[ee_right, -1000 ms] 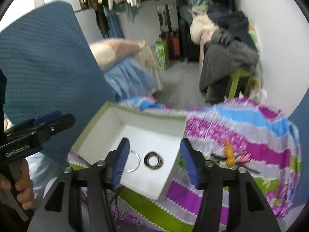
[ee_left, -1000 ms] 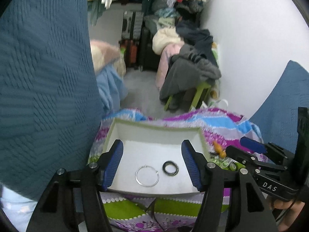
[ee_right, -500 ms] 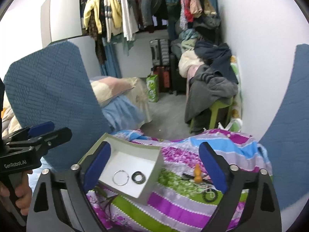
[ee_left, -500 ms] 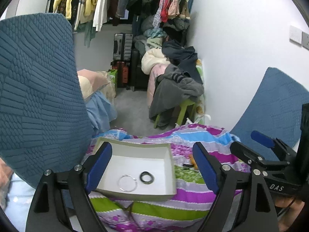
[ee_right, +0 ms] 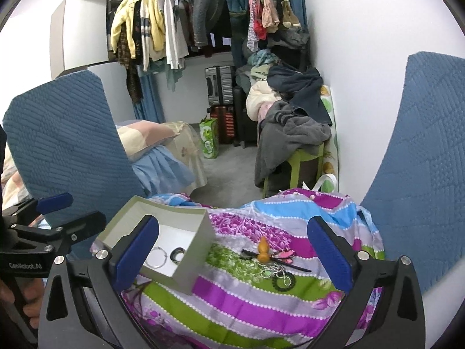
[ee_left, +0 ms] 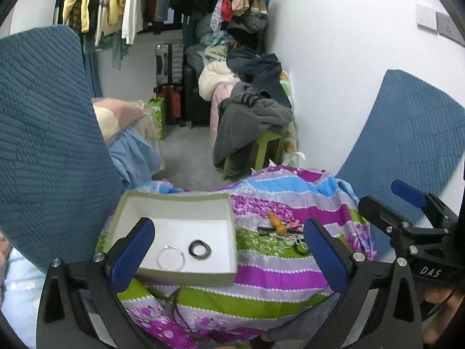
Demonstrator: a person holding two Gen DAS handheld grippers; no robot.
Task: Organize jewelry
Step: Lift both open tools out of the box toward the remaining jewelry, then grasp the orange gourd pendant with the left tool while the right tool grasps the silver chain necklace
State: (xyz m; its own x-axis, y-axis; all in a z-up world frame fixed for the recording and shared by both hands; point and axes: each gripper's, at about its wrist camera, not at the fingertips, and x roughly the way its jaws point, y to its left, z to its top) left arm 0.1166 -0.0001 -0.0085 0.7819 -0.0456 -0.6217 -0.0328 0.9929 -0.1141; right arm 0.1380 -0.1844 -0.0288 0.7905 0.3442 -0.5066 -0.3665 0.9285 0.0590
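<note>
A: Where did things stand?
B: Both grippers, left gripper (ee_left: 229,250) and right gripper (ee_right: 232,250), gaped wide, holding nothing; tangled jewelry (ee_right: 276,264) lay on the bedspread (ee_right: 261,305) beside the box (ee_right: 191,261).
A: Risk?
B: Chains could snag together.

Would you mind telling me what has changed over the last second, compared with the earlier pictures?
Both grippers pulled back and up from the white cardboard box and their jaws opened wider: left gripper, right gripper. Neither took hold of anything. The thin silver hoop and dark ring stayed in the box; the orange gourd charm stayed on the striped cloth.
</note>
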